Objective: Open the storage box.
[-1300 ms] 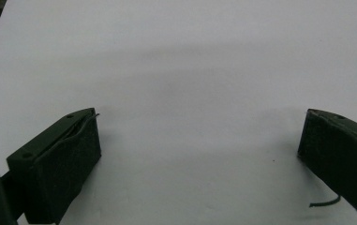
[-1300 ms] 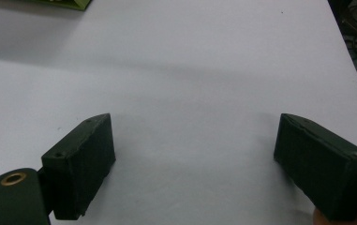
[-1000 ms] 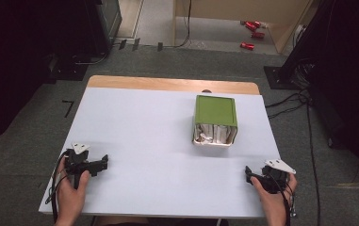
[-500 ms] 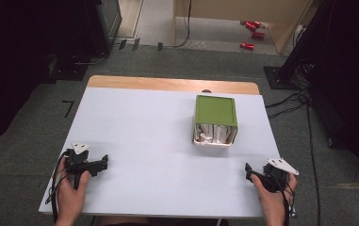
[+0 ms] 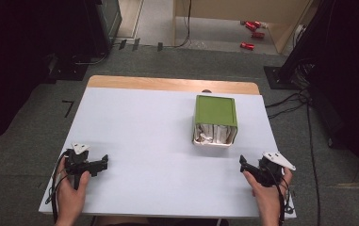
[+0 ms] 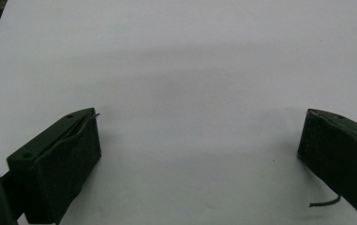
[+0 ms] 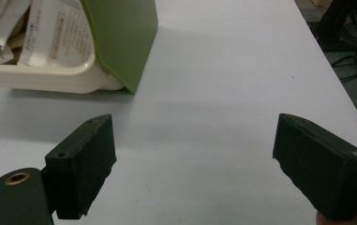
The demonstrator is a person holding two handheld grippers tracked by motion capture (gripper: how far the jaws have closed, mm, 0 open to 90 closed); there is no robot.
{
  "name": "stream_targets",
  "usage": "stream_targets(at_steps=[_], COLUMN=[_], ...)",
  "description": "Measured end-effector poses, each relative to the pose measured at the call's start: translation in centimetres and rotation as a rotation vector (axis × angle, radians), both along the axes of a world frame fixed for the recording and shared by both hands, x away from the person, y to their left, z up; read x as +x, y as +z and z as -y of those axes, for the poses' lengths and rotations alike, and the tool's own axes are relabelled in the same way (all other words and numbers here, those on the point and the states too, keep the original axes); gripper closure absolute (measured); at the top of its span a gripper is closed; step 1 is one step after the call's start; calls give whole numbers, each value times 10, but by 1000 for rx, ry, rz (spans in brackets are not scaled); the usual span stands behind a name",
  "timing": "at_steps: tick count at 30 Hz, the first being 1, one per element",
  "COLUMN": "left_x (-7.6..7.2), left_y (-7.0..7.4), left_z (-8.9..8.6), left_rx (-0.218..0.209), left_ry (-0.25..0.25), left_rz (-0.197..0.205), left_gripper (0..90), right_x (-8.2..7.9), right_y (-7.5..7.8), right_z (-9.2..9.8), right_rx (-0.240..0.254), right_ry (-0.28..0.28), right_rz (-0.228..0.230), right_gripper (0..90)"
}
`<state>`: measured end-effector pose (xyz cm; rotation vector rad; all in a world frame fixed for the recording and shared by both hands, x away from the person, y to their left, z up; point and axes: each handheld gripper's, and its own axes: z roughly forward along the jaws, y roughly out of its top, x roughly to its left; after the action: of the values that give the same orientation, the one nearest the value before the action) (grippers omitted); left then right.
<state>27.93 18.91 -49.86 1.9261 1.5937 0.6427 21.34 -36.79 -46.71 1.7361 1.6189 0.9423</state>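
Nothing has visibly changed from the earlier pictures: the green bin (image 5: pixel 216 110) lies in the same spot on the white table (image 5: pixel 139 122), and both hands sit where they were, at the near edge. Taking the bin as the landmark, it lies tipped on its side toward the far right part of the table, its green side facing up and its cream-rimmed mouth turned toward the person. Inside the mouth sit crumpled papers (image 5: pixel 213 133), whitish and printed; in the right gripper view the papers (image 7: pixel 49 33) are seen packed against the cream rim, and the green bin (image 7: pixel 124 37) rests directly on the table top. The left gripper (image 5: pixel 102 163) is well apart from the bin, down and to the left of it near the table's front left corner, held in the left hand (image 5: pixel 71 190); in its own view the left gripper (image 6: pixel 199 140) has its two black jaws spread wide with bare white table between them, holding nothing. The right gripper (image 5: pixel 242 162) lies near the bin, just in front of its mouth and a little to the right, held in the right hand (image 5: pixel 264 188); in its own view the right gripper (image 7: pixel 195 150) also has its jaws spread wide and empty, with the bin's mouth up and to the left beyond them. Beyond the bin, a strip of bare wood (image 5: pixel 167 84) shows along the table's far edge.
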Motion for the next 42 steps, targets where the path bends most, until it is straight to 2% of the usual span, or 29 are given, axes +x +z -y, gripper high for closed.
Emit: stream_targets(at_steps=[10, 22, 34, 42], left_x=[0, 0, 0, 0], left_y=[0, 0, 0, 0], left_z=[0, 0, 0, 0], left_rx=[0, 0, 0, 0], left_ry=[0, 0, 0, 0], left_rz=[0, 0, -1, -1], left_gripper=[0, 0, 0, 0], right_x=[12, 27, 45, 59], right_y=[12, 24, 23, 18], right_z=[-13, -26, -38, -45], right_rx=[31, 14, 16, -9], right_ry=[-10, -8, -19, -21], right_rz=[12, 25, 42, 46], right_gripper=[138, 138, 185, 240])
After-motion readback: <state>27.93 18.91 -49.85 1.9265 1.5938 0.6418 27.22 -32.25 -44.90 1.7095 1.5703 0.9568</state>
